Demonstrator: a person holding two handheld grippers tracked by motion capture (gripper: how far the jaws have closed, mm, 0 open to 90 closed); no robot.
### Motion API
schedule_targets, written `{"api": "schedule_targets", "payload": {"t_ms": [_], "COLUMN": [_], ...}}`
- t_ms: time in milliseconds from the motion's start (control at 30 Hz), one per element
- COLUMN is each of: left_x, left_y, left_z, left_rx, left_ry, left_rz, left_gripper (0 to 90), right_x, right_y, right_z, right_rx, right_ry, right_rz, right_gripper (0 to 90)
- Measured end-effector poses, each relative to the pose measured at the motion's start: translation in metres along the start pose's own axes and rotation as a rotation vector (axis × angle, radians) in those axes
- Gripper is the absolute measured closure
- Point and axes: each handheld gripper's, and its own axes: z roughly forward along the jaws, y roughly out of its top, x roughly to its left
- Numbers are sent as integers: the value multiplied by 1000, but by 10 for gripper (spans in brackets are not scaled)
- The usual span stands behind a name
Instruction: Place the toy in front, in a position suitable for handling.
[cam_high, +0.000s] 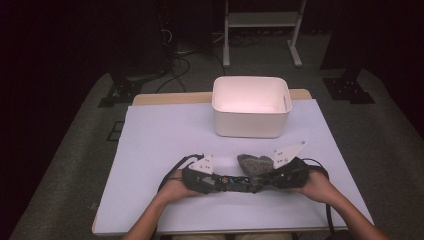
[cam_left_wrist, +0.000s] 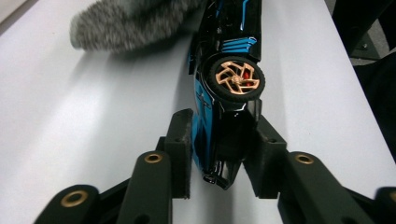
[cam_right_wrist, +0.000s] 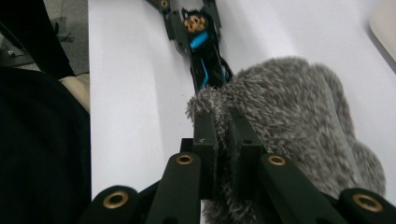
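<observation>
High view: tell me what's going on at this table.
A person works with a gripper in each hand. The left gripper is shut on one end of a black and blue toy car. The right gripper is shut on a grey fuzzy cloth lying against the car's other end. A white bin stands behind them.

toy car (cam_high: 231, 182) on table (cam_high: 150, 150) | cloth (cam_high: 255, 164) right, touching | bin (cam_high: 251, 106) behind

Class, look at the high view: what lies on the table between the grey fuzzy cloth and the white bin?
Nothing: in the high view the stretch of white table cover between the grey fuzzy cloth and the white bin is bare.
</observation>
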Motion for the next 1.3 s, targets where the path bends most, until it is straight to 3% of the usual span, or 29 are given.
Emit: {"api": "schedule_targets", "payload": {"t_ms": [300,567,700,933,1133,1300], "left_x": [1,0,0,0,1,0], "left_y": [-1,0,-1,-1,0,1], "left_z": [0,3,2,0,1,2], "left_rx": [-3,-5,-5,-6,-5,-5], "left_ry": [-8,1,2,5,5,9], "left_rz": [-13,-18,-18,-20,-36,-26], "left_gripper": [691,682,683,682,677,679], "right_x": [2,6,5,0,-3,1], "right_y": [-10,23,28,7,-19,-15], "right_z": [-9,21,27,7,-11,-11], "right_rx": [0,-4,-10,-7,-22,-34], "right_ry": [-10,29,38,7,-18,-2], "right_rz": [19,-52,-56,-18,56,43], "right_gripper": [823,824,824,825,825,824]}}
